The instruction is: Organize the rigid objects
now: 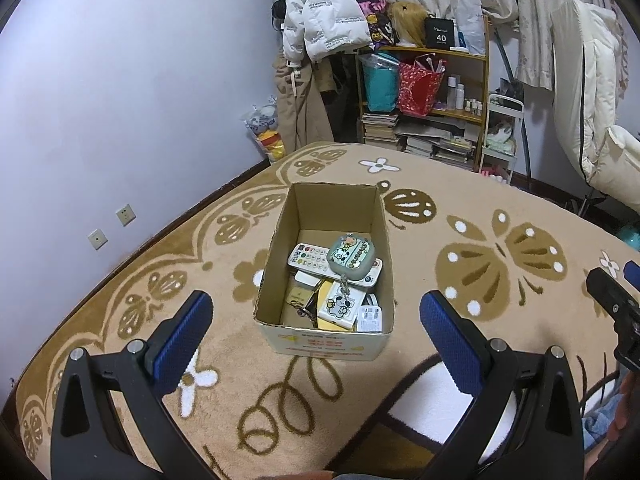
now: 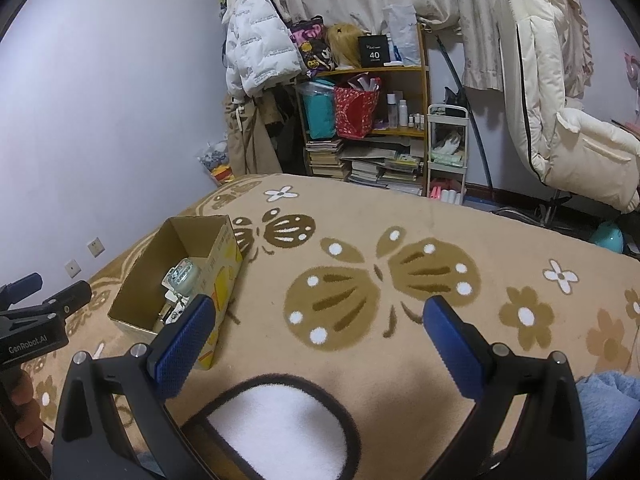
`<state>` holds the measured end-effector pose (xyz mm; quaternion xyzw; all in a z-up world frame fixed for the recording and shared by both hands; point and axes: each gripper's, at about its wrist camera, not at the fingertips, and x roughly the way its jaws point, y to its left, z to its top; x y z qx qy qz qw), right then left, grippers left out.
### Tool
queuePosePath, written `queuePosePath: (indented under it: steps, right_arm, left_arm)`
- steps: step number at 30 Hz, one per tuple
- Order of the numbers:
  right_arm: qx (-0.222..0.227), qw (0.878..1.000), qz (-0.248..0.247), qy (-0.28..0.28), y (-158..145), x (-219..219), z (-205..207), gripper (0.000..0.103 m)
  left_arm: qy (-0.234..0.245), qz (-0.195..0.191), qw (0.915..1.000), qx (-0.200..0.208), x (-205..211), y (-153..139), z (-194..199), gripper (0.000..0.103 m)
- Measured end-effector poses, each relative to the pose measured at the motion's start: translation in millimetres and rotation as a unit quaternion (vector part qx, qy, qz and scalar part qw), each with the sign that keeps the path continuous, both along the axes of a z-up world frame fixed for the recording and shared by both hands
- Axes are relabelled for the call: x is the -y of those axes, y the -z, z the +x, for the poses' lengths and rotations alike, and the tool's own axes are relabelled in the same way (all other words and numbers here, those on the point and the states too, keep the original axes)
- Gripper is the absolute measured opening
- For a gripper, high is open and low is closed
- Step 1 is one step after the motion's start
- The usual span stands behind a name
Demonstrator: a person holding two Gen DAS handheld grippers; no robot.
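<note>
An open cardboard box (image 1: 276, 240) stands on the patterned blanket, straight ahead of my left gripper (image 1: 316, 320), which is open and empty just short of its near wall. Inside lie a white remote (image 1: 310, 258), a grey-green pouch with cartoon art (image 1: 352, 256) on top of it, a white cartoon-printed case (image 1: 340, 306), a white charger (image 1: 370, 316) and other small items. In the right wrist view the box (image 2: 140, 280) sits to the left, the pouch (image 2: 182, 278) showing inside. My right gripper (image 2: 316, 320) is open and empty above the bare blanket.
The tan butterfly blanket (image 2: 360, 280) covers the bed. A wall with sockets (image 1: 126, 214) runs along the left. Beyond the bed stand a crowded shelf (image 1: 424, 92), a hanging white jacket (image 1: 320, 12) and a cream chair (image 2: 560, 120). The other gripper (image 1: 616, 304) shows at the right edge.
</note>
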<state>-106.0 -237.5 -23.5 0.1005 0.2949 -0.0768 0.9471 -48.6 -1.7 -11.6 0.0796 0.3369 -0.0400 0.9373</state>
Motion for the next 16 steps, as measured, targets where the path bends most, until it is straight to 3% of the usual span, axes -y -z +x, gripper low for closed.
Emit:
queuePosePath:
  steps: [16]
  right_arm:
    - [0.007,1.0,-0.004,0.001,5.2,-1.4,-2.7,0.103]
  left_arm:
    - [-0.003,0.008,0.9999,-0.006,-1.0,0.3,2.7,0.103]
